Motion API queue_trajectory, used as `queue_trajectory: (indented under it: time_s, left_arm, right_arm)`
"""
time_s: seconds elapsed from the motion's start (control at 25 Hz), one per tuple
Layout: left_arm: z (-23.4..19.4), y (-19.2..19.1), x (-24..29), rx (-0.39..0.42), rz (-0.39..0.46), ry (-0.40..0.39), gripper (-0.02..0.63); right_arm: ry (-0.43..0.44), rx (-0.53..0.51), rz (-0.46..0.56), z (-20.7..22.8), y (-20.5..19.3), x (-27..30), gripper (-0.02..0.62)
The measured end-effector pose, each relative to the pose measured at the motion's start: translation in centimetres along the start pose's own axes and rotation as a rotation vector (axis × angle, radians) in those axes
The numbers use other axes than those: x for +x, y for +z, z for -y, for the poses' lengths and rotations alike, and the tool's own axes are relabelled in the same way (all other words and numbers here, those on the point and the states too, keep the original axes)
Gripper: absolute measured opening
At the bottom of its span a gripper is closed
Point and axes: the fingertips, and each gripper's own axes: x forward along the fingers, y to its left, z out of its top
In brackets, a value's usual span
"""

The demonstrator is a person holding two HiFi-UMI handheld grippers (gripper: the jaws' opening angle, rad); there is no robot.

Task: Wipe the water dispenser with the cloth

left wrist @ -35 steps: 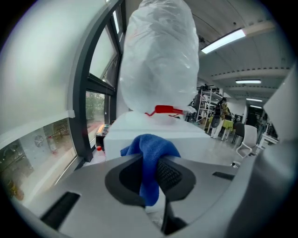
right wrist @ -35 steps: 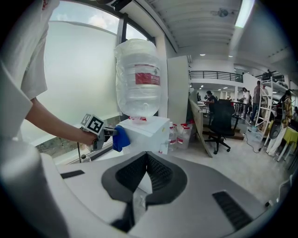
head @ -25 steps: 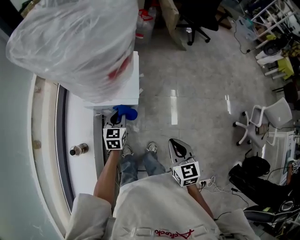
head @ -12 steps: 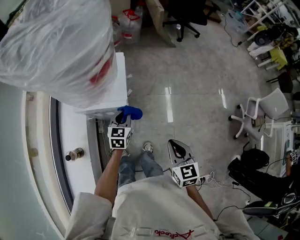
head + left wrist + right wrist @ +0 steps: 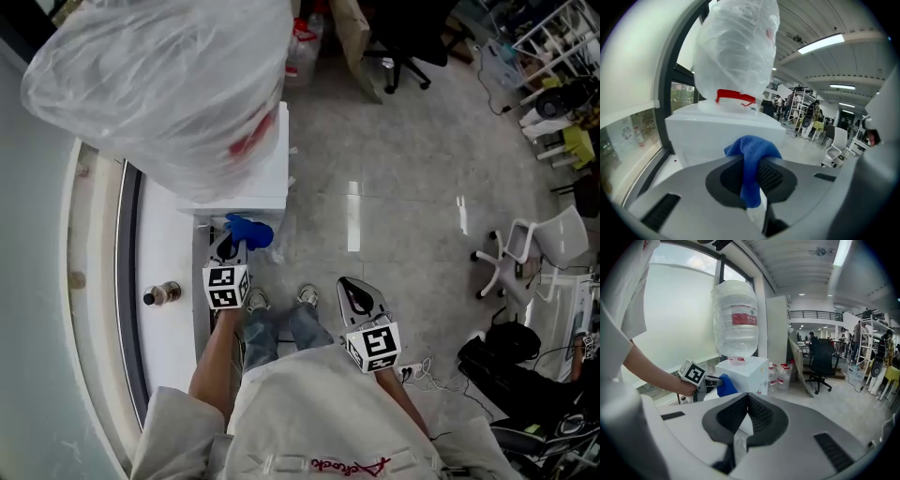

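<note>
The white water dispenser (image 5: pixel 251 178) stands by the window with a big clear bottle (image 5: pixel 159 80) wrapped in plastic on top; it also shows as a white box (image 5: pixel 722 133) and beyond my right jaws (image 5: pixel 743 373). My left gripper (image 5: pixel 232 243) is shut on a blue cloth (image 5: pixel 249 231), which hangs bunched between its jaws (image 5: pixel 750 173) and sits at the dispenser's near side. In the right gripper view the cloth (image 5: pixel 725 385) lies against the dispenser's side. My right gripper (image 5: pixel 356 295) hangs over the floor, shut with nothing in it.
A white window ledge (image 5: pixel 164 253) runs along the left with a small bottle (image 5: pixel 161 295) on it. Spare water jugs (image 5: pixel 298 47), a leaning board (image 5: pixel 354 37), office chairs (image 5: pixel 525 244) and shelving (image 5: pixel 553 28) stand across the grey tiled floor. The person's feet (image 5: pixel 279 300) are below.
The head view has swung about. My left gripper with the cloth stays at the dispenser's near side, shifted slightly left and down. The right gripper has held still.
</note>
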Motion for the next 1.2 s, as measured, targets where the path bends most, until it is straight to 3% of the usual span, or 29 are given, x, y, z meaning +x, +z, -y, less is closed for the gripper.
queue_trajectory:
  time_s: [0.32,0.56,0.92,1.2]
  left_arm:
    - [-12.1,-2.6,-4.7,-0.018,-0.042,0.211,0.05]
    - [-17.1,-2.3,-4.8,-0.011,-0.043,0.274,0.049]
    - [-14.3,-1.9,-1.6,0.025,-0.056,0.192,0.05]
    - [-8.2,-1.1,1.7,0.057,-0.052,0.085,0.049]
  right_arm:
    - [0.053,-0.037,-0.014,-2.2,0.8,2.0,0.015]
    - [0.044,-0.046,-0.038,-2.7,0.6,2.1,0.015]
    - [0.002,-0.026,-0.037,-2.2,0.5,1.7,0.015]
    - [-0.052,0.013,-0.036,-0.7,-0.6,0.2,0.015]
